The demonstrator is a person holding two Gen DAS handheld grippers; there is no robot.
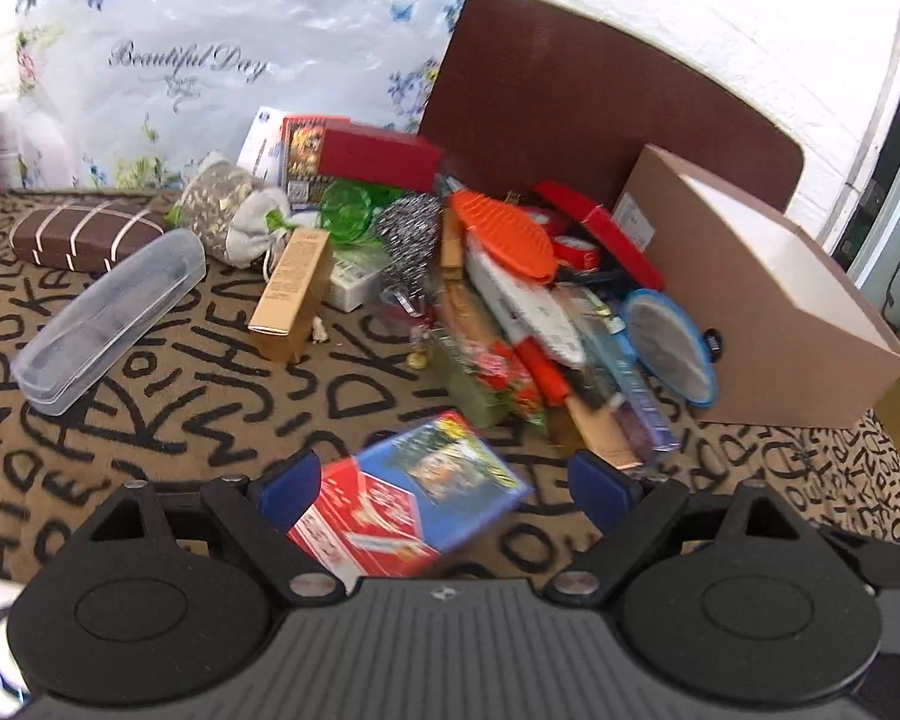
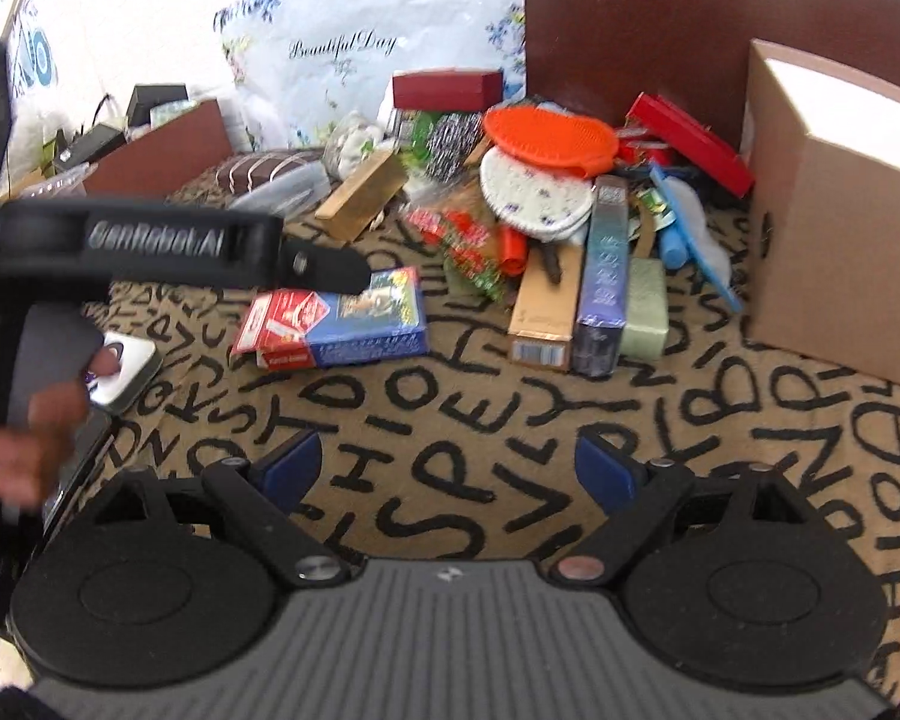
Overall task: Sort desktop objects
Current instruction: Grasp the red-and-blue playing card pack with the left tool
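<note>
Home — cluttered lettered tablecloth (image 2: 450, 414)

Left gripper (image 1: 444, 483): jaws wide apart, blue pads either side of a red-and-blue box (image 1: 411, 495) lying flat on the lettered tablecloth (image 1: 210, 420) (no pad visibly pressing it). Far left: brown striped case (image 1: 84, 234), clear plastic case (image 1: 111, 315). Centre: upright tan carton (image 1: 291, 294), green glass (image 1: 345, 207), orange silicone scrubber (image 1: 507, 237). Right: open cardboard box (image 1: 750, 300).

On the lettered cloth lay one blue-and-red box (image 1: 411, 495), one clear plastic case (image 1: 105, 315), one striped brown case (image 1: 87, 234), one cardboard box (image 1: 762, 300) and one orange scrubber (image 1: 507, 237).
</note>
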